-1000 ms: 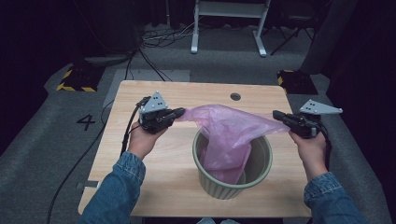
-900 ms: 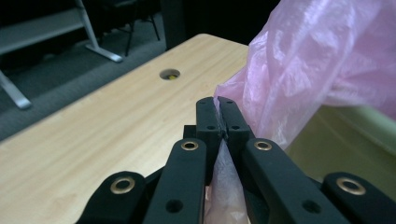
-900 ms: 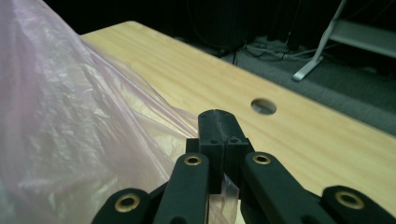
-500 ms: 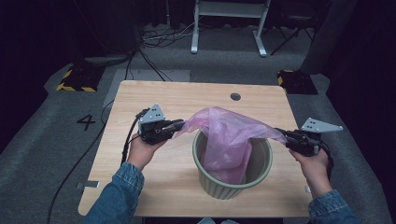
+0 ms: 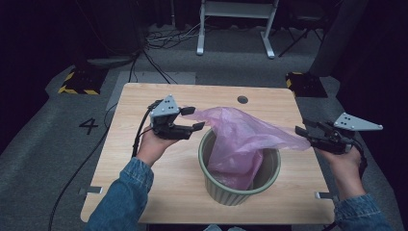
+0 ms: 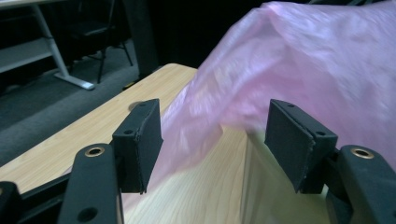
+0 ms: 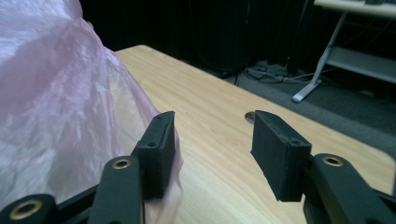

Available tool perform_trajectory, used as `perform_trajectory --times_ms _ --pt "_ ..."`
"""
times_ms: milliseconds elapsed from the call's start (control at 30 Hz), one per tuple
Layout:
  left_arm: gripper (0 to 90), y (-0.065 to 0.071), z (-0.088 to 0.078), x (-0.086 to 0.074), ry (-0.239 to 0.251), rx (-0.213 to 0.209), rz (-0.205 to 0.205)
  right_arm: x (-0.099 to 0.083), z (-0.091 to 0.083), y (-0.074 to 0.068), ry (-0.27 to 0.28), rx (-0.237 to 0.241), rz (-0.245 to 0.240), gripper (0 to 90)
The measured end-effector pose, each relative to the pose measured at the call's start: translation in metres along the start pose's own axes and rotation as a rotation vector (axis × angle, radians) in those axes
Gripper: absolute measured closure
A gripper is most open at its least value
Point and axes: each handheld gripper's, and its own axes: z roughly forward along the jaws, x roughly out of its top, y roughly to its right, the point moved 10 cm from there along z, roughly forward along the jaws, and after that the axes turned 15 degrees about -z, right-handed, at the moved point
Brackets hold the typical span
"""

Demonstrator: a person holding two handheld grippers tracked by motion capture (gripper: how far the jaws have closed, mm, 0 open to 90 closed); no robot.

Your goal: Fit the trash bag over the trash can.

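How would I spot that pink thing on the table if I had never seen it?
Find the wooden table, then the round green bin near its front edge. The thin pink plastic bag hangs in it and billows above the rim, spread sideways between two black claws; nothing else there is pink or see-through.

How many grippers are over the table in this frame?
2. The left gripper is at the left of the green bin, jaws open beside the pink bag. The right gripper is at the table's right edge, jaws open at the bag's far corner.

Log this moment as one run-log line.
left claw: just opened, off bag | right claw: just opened, bag edge at one pad | pink bag: draped into green bin
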Motion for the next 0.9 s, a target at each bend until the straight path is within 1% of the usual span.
perform_trajectory --times_ms 33,133,167,200,233,267,300,333,400,467,500,533,600,633,667,700,767,833,867,900 --pt "41.3 0.001 0.004 0.002 -0.002 -0.006 0.005 -0.002 0.005 0.0 -0.01 0.009 0.003 49.4" --pt "41.2 0.006 0.015 0.002 -0.028 -0.006 0.024 -0.004 0.02 -0.004 -0.038 0.031 -0.008 49.9" --pt "45.0 0.008 0.017 0.001 -0.041 -0.014 0.028 -0.004 0.025 -0.005 -0.042 0.03 -0.018 50.0" --pt "51.9 0.009 0.019 0.001 -0.052 -0.011 0.035 -0.003 0.028 -0.005 -0.04 0.027 -0.021 50.0" --pt "60.0 0.01 0.019 -0.001 -0.071 0.004 0.048 -0.001 0.03 -0.005 -0.033 0.02 -0.023 49.9" --pt "73.5 0.011 0.019 -0.001 -0.077 0.016 0.056 0.002 0.029 -0.002 -0.021 0.004 -0.021 49.6" --pt "81.7 0.013 0.017 -0.001 -0.078 0.019 0.07 0.005 0.027 0.001 -0.008 -0.002 -0.019 49.5" --pt "89.6 0.017 0.014 0.0 -0.064 0.004 0.074 0.009 0.022 0.004 0.01 -0.007 -0.012 49.6" --pt "89.9 0.023 0.005 0.003 -0.035 -0.007 0.082 0.018 0.004 0.016 0.052 -0.041 -0.004 49.4" --pt "89.9 0.029 -0.003 0.004 -0.026 0.0 0.099 0.027 -0.019 0.03 0.093 -0.079 0.018 48.9" --pt "89.9 0.032 -0.007 0.003 -0.032 0.01 0.118 0.031 -0.026 0.032 0.108 -0.083 0.027 48.7" --pt "89.9 0.035 -0.009 0.001 -0.038 0.018 0.137 0.037 -0.036 0.031 0.133 -0.066 0.039 47.9" --pt "89.8 0.039 -0.012 -0.001 -0.052 0.032 0.164 0.046 -0.046 0.017 0.172 0.005 0.03 46.8" --pt "89.8 0.041 -0.013 -0.002 -0.059 0.041 0.176 0.05 -0.048 0.006 0.183 0.042 0.01 46.1" --pt "89.8 0.042 -0.014 -0.003 -0.063 0.044 0.181 0.052 -0.049 -0.008 0.176 0.077 -0.019 44.8" --pt "89.8 0.043 -0.014 -0.003 -0.063 0.042 0.179 0.053 -0.047 -0.018 0.162 0.103 -0.04 43.9" --pt "89.8 0.045 -0.016 -0.003 -0.058 0.031 0.168 0.054 -0.043 -0.032 0.138 0.137 -0.071 42.4" --pt "89.8 0.048 -0.019 -0.003 -0.049 0.007 0.153 0.056 -0.036 -0.046 0.112 0.164 -0.095 41.6" --pt "89.8 0.049 -0.019 -0.003 -0.047 0.003 0.151 0.057 -0.03 -0.053 0.102 0.184 -0.104 41.8" --pt "89.8 0.05 -0.021 -0.004 -0.049 0.002 0.159 0.057 -0.026 -0.057 0.09 0.195 -0.106 42.5"
